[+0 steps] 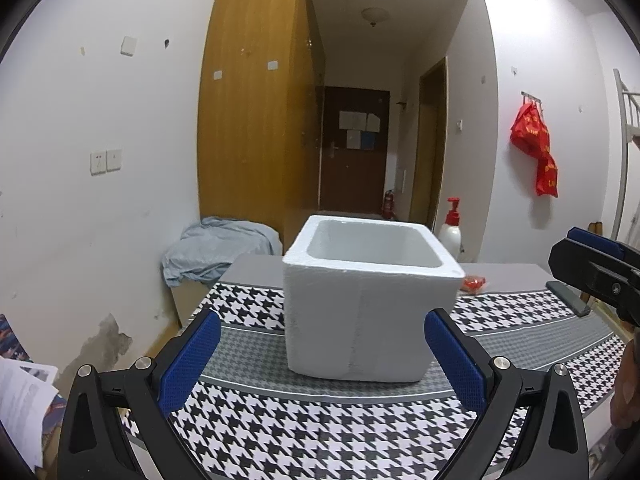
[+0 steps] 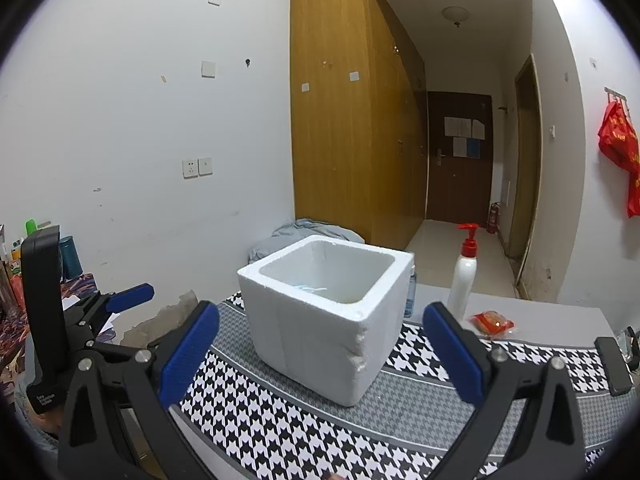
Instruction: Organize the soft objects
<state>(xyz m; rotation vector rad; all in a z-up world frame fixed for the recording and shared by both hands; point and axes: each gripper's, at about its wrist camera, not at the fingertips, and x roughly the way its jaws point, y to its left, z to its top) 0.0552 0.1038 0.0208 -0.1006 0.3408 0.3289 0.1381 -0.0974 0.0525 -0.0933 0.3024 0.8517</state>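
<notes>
A white foam box (image 1: 370, 300) stands open-topped on the houndstooth cloth (image 1: 304, 432). In the right wrist view the box (image 2: 320, 328) holds something pale at its bottom, too dim to name. My left gripper (image 1: 322, 364) is open and empty, its blue pads (image 1: 188, 364) apart just in front of the box. My right gripper (image 2: 320, 360) is open and empty, also in front of the box. A small red packet (image 2: 491, 323) lies on the table to the right of the box; it also shows in the left wrist view (image 1: 473, 282).
A white pump bottle (image 2: 464, 276) with a red top stands behind the box on the right. A dark flat object (image 2: 612, 364) lies at the table's right edge. A grey cloth heap (image 1: 224, 252) lies beyond the table's far left. A wardrobe (image 1: 256, 112) stands behind.
</notes>
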